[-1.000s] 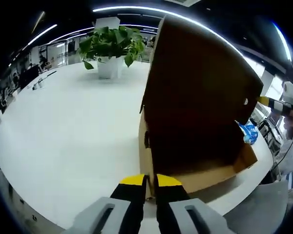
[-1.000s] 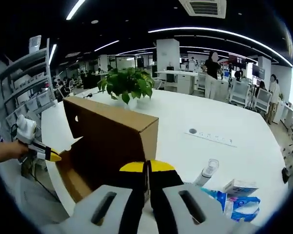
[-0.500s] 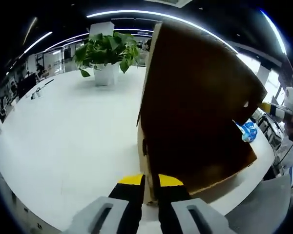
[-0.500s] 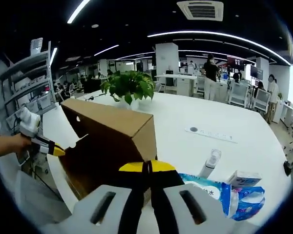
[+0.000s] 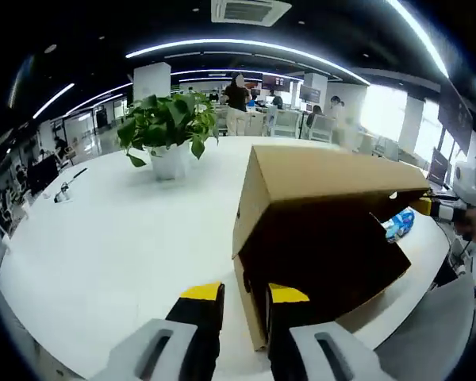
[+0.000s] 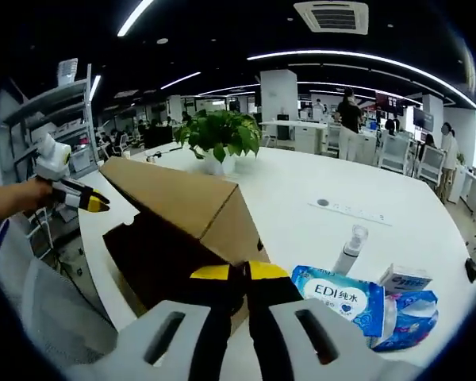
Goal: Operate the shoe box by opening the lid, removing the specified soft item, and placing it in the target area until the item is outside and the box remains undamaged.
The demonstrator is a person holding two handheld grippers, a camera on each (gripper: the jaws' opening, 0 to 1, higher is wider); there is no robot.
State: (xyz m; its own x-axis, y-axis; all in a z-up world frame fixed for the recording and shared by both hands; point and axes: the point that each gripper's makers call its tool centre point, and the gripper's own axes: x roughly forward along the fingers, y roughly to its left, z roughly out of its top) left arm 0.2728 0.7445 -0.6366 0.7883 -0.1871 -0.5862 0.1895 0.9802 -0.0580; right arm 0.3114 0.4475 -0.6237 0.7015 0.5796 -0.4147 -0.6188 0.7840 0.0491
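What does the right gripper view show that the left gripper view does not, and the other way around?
Right gripper view: a spray bottle and a small white box beside the EDI tissue pack. Left gripper view: the left gripper, its jaws apart astride a wall of the shoe box. Both: the shoe box, the potted plant and the white table.

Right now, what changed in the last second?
The lid swung down from upright to nearly flat over the shoe box. The left gripper opened its jaws wider astride the box wall. The right gripper stays shut at the lid's edge.
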